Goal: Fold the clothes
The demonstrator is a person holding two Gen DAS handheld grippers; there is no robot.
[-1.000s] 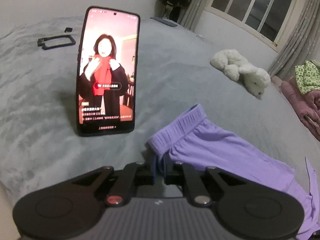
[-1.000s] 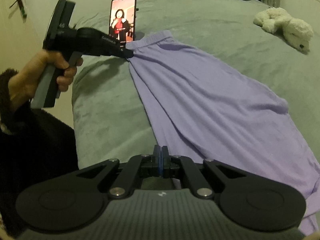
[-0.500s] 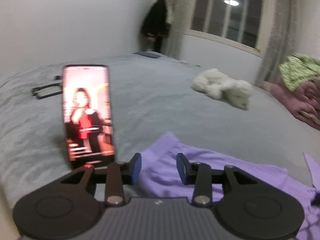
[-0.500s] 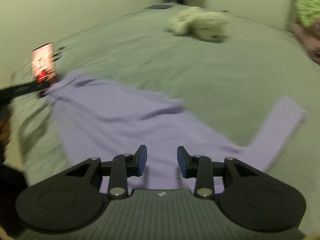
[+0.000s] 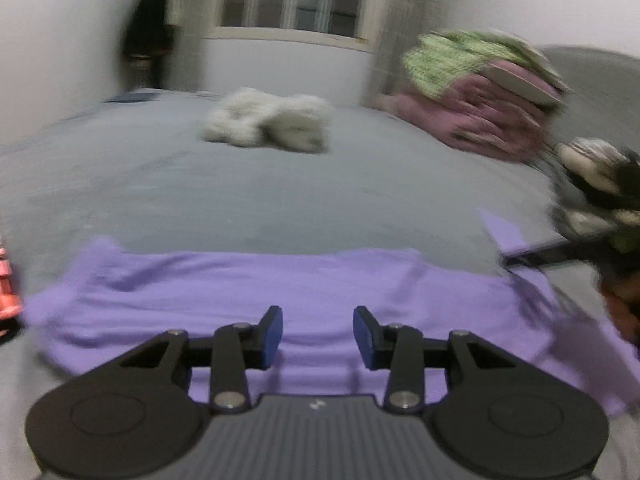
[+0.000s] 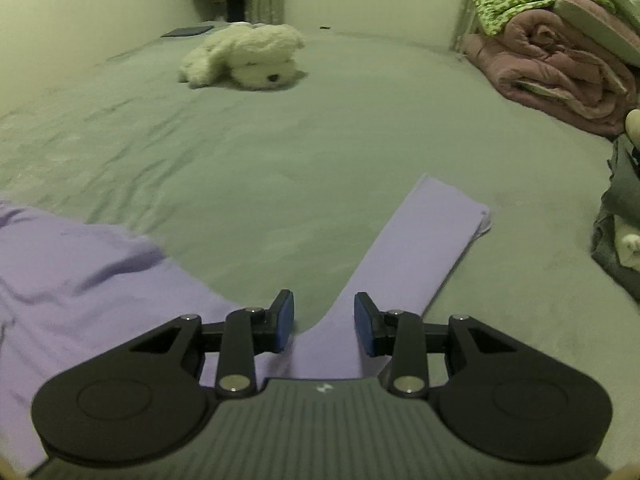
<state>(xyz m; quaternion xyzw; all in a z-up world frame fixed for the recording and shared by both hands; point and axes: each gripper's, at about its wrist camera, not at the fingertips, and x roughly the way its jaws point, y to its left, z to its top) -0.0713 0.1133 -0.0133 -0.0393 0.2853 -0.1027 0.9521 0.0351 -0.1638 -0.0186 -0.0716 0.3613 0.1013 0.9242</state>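
A purple long-sleeved garment [image 5: 248,284] lies spread flat across the near part of the grey bed [image 5: 280,196]. My left gripper [image 5: 318,334] hovers open above the garment's body, nothing between its blue pads. In the right wrist view the garment's body [image 6: 80,280] lies at the left and one sleeve [image 6: 420,248] stretches away to the right. My right gripper [image 6: 324,322] is open over the place where that sleeve joins the body. The other gripper shows as a dark blurred bar [image 5: 560,248] at the right of the left wrist view.
A white plush dog [image 6: 244,60] lies on the far middle of the bed. A stack of pink and green bedding [image 6: 552,48] sits at the far right. Grey and dark clothes [image 6: 620,224] lie at the right edge. A phone's red edge [image 5: 6,292] shows at far left.
Both grippers opened and let go of the garment, which now lies flat. Both views have swung right, so the phone has slid out of view to the left.
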